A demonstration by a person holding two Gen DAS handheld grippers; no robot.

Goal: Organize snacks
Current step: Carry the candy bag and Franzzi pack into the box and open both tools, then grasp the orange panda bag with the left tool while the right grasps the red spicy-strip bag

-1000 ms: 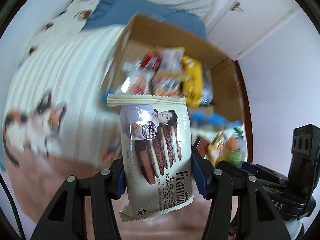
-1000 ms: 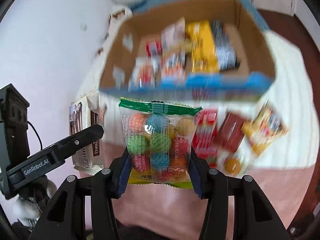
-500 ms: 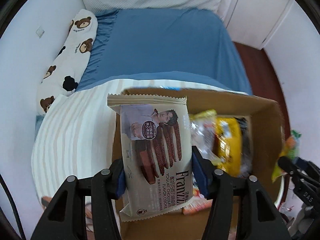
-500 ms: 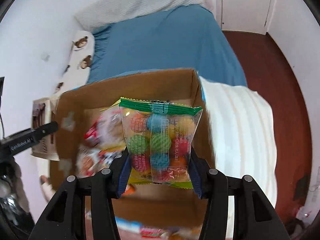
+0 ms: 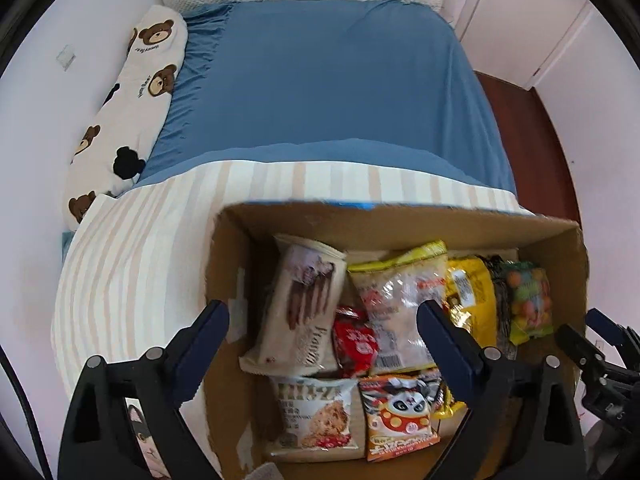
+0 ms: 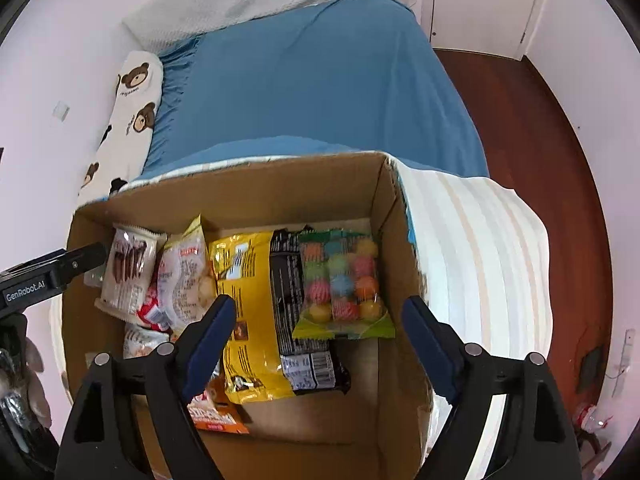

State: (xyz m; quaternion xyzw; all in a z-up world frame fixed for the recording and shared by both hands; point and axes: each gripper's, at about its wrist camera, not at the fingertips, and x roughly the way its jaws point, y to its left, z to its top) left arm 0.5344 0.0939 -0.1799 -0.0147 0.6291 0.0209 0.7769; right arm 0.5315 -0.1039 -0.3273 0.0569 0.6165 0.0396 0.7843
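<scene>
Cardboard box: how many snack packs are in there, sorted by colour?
Cream cookie packs: 2
Clear bags: 2
Yellow bag: 1
Black pack: 1
Red pack: 1
Orange panda pack: 1
Total: 8 visible

Half a second ago each claw was clamped on a packet above the box. Now the left claw [image 5: 322, 320] stands spread with nothing between its fingers, and the cookie packet [image 5: 298, 306] lies inside the cardboard box [image 5: 400, 220] at its left end. The right claw [image 6: 316, 314] is likewise spread, and the bag of coloured balls [image 6: 344, 284] lies at the box's right end.
</scene>
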